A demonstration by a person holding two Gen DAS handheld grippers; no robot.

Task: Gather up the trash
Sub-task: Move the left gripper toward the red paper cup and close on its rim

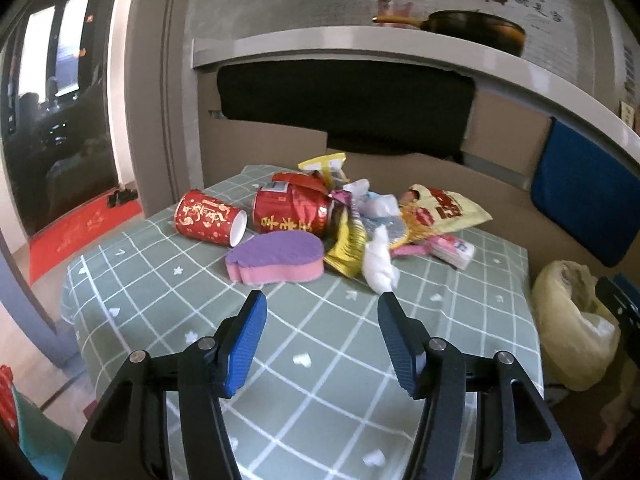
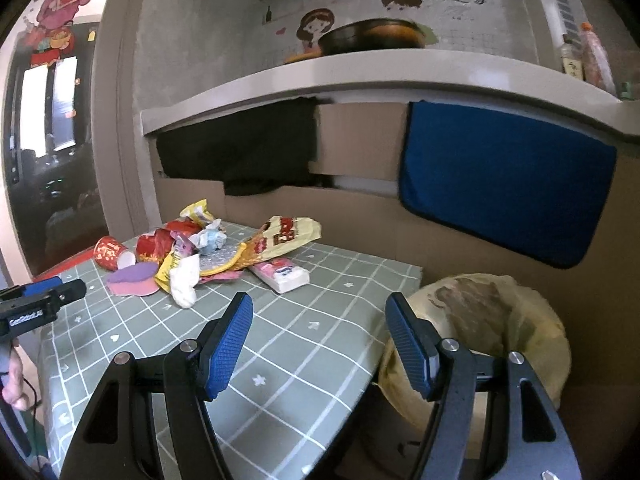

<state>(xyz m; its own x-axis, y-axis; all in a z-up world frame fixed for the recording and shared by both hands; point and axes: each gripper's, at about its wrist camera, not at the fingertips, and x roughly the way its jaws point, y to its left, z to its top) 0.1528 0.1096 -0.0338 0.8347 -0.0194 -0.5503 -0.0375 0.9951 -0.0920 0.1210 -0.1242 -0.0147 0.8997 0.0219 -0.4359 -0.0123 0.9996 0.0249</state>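
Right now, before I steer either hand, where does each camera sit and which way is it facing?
Left wrist: rides the left gripper, jaws open and empty, looking forward and down over the green checked table at the trash pile: red paper cup, purple sponge, white tissue.
Right wrist: rides the right gripper, jaws open and empty, over the table's right edge above the yellow bag; the left gripper and a hand show at far left.
Shared: pile, table, bag, blue cloth.
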